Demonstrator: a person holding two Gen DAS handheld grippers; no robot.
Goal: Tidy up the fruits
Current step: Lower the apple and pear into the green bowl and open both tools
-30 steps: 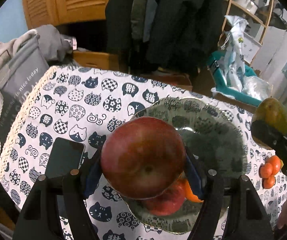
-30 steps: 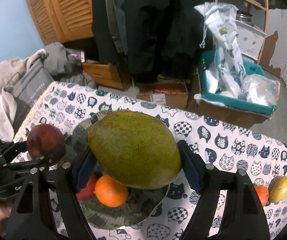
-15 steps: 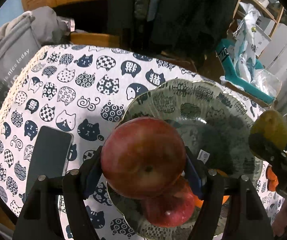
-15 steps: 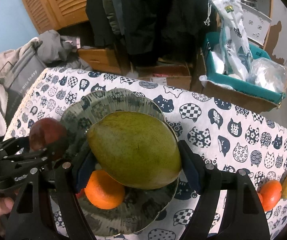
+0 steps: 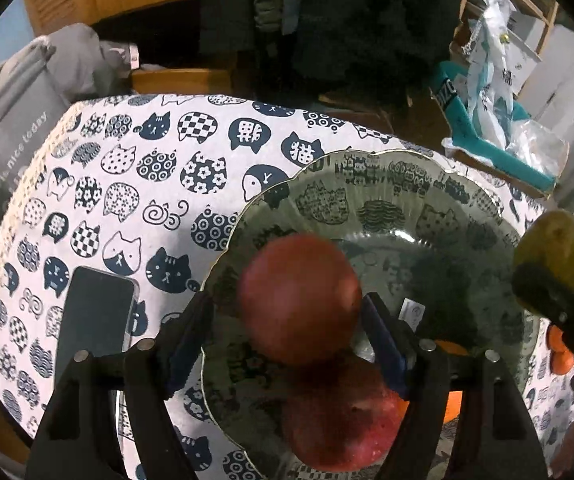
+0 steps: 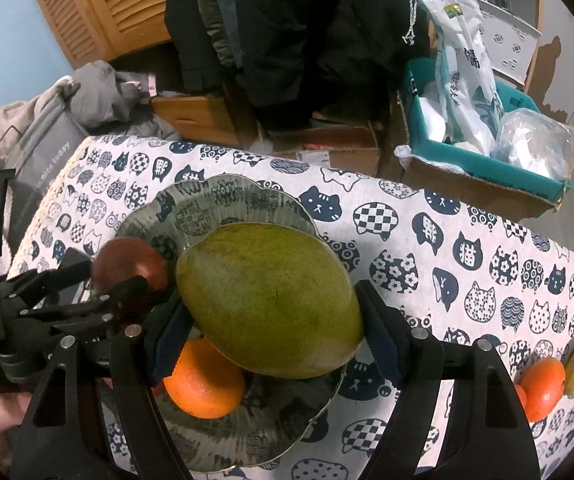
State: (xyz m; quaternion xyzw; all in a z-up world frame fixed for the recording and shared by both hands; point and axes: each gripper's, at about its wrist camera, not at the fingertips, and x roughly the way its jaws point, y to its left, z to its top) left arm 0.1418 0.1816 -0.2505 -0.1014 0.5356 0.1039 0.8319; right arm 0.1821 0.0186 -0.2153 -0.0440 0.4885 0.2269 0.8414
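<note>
Red apple (image 5: 299,298) dropping blurred from opening L gripper (image 5: 287,336) over plate (image 5: 407,172) centre, could bounce onto 2nd apple (image 5: 339,420) + orange (image 6: 203,380), roll past rim; R gripper (image 6: 271,336) clamped on mango (image 6: 267,300) above plate.

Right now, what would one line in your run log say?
left gripper: opening, releasing round red apple over patterned green plate | right gripper: holding green mango

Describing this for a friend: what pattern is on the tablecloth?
Navy cat faces on white tablecloth; clearest in the right wrist view.
</note>
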